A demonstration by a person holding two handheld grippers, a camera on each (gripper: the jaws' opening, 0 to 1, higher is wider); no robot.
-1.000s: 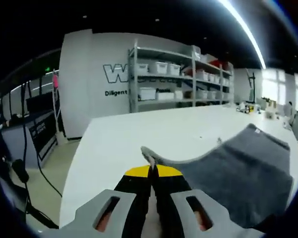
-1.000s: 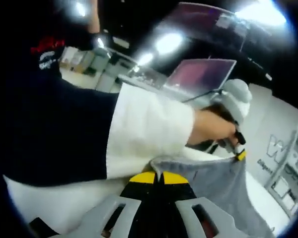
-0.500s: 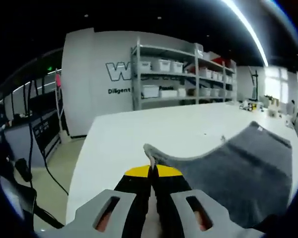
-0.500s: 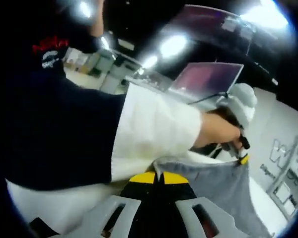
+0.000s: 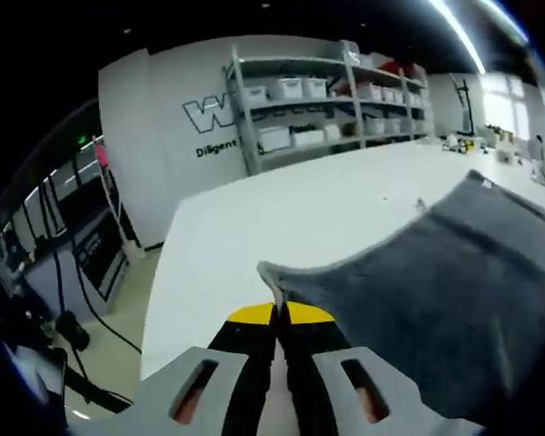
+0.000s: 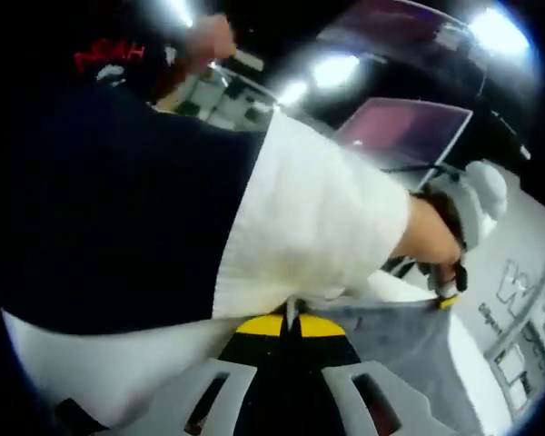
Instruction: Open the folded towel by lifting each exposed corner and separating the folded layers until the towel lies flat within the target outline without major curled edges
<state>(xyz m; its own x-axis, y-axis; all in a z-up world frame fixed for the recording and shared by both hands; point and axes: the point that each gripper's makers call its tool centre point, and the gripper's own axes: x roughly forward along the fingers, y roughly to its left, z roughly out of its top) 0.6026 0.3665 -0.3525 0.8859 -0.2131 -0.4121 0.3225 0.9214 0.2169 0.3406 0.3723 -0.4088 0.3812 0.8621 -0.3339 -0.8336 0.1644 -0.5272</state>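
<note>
Both the left gripper and the right gripper are pinching a corner of the grey towel between closed jaws, spreading it beyond the jaws above the white tabletop, where a thin grip is likely risking slippage and a curled edge.

White table; stocked shelving; lettered grey wall.

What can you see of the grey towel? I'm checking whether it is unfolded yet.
The grey towel looks like soft terry cloth with a small tag at its far edge. It is held up, not flat: the left gripper pinches one corner, the right gripper another, and the cloth sags between them over the white table.
</note>
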